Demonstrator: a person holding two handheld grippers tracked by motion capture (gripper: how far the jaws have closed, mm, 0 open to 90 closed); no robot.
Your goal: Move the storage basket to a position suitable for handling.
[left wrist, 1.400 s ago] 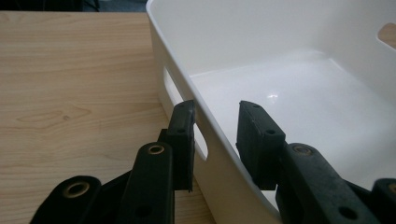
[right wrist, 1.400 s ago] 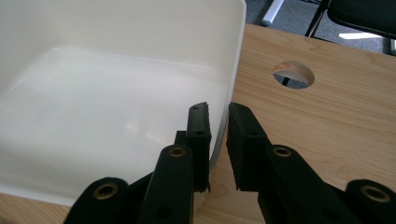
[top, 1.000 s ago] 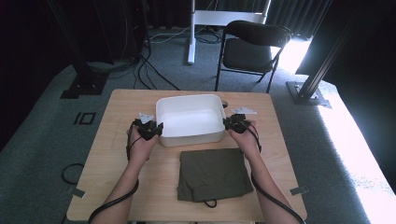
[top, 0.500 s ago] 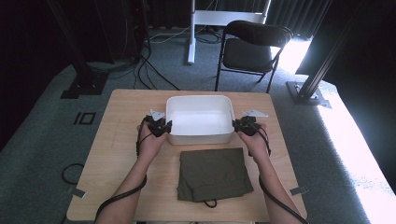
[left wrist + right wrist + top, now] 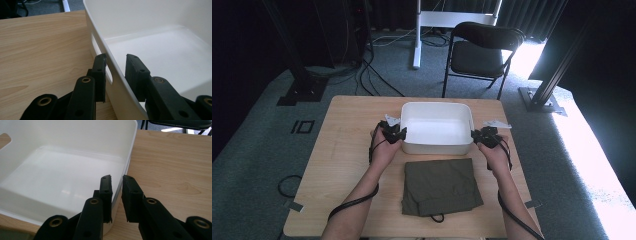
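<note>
Centrally on the wooden table point(image 5: 342, 150): one white plastic bin point(image 5: 437, 127), rectangular, with nothing inside, slot handles in its end walls. Left gripper point(image 5: 393, 134) at the bin's left wall, jaws nearly closed and clamped over that wall, one pad outside by the handle slot, one inside. Right gripper point(image 5: 484, 136) at the bin's right wall, jaws likewise nearly closed, pinching the rim from both sides. Near side of the bin, just beside it: one folded olive-green cloth point(image 5: 441, 186), lying flat. Beyond the table's far edge: a black folding chair point(image 5: 482, 50).
</note>
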